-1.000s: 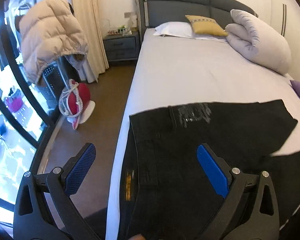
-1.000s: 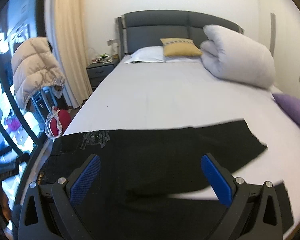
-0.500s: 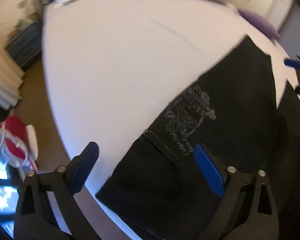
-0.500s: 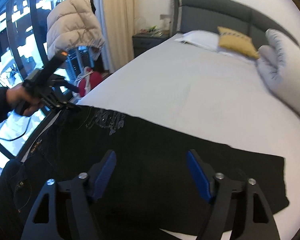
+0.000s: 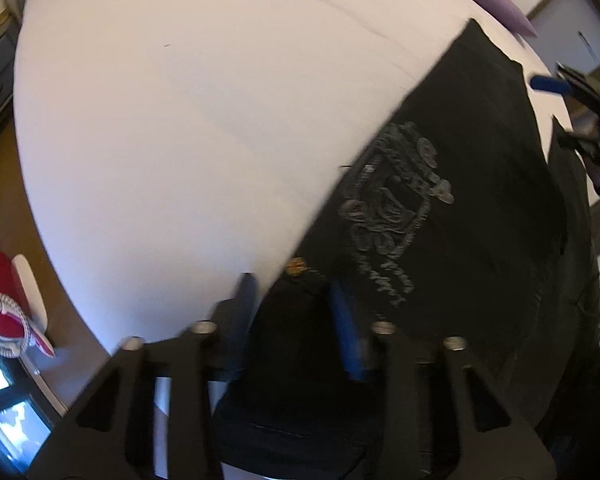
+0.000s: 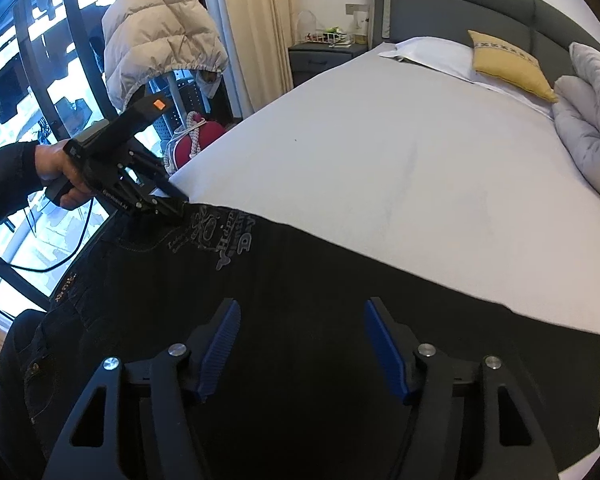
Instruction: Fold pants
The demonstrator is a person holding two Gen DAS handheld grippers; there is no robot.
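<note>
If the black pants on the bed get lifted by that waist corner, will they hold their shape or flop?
The black pants will probably flop: they lie flat and limp on the bed. The fabric looks like thick denim with stitched seams, so likely fairly heavy, dragging rather than sliding. The left claw is closing over one waist corner, so the rest would likely hang and swing.

Your left wrist view: motion-blurred throughout; pants [image 5: 452, 208] cut off lower right. Your right wrist view: pants' lower edge hidden behind gripper frame, bottom.
</note>
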